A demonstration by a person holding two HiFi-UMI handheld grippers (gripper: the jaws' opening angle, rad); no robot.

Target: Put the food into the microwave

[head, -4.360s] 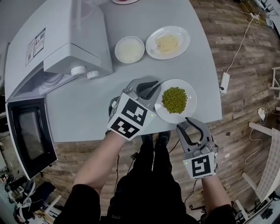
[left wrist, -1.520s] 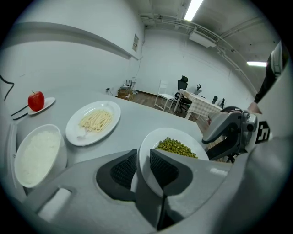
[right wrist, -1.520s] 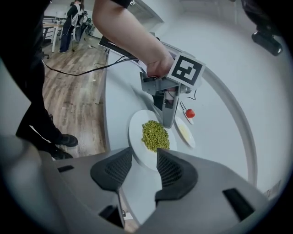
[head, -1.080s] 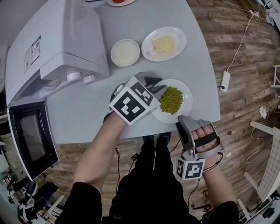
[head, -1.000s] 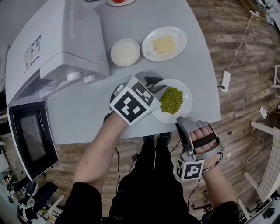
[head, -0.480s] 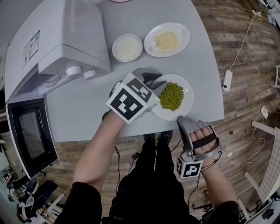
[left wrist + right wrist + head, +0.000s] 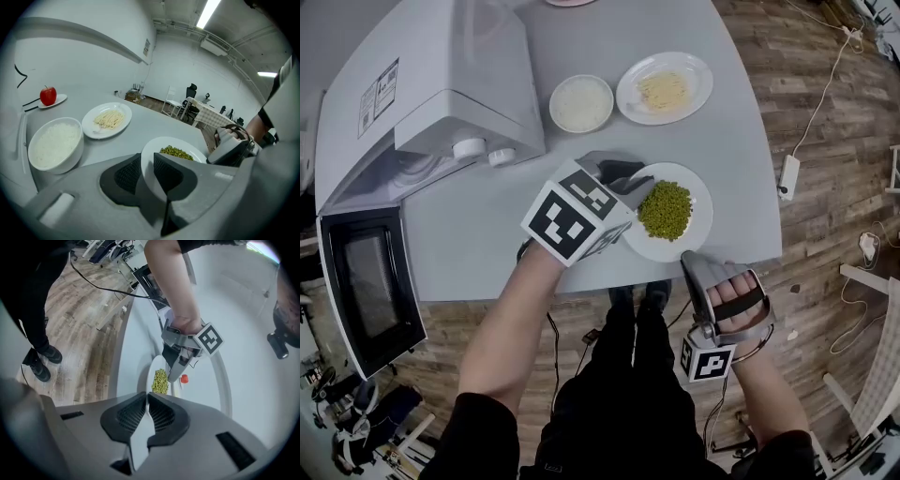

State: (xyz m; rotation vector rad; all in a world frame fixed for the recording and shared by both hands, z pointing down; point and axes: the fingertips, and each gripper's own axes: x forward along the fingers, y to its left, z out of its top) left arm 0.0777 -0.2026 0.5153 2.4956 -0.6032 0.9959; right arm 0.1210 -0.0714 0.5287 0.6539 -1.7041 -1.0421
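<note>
Grey table: left claw clamps pea plate; right claw just closed on it.

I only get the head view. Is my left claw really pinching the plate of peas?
Observer: Yes. The left gripper view shows the left claw shut on the rim of the pea plate.
Operator: And my right claw?
Observer: The right gripper view shows the right claw has just been closing, with the plate's rim pinched between its jaws.
Operator: Any food I can't see?
Observer: A red apple sits beyond the rice bowl.
</note>
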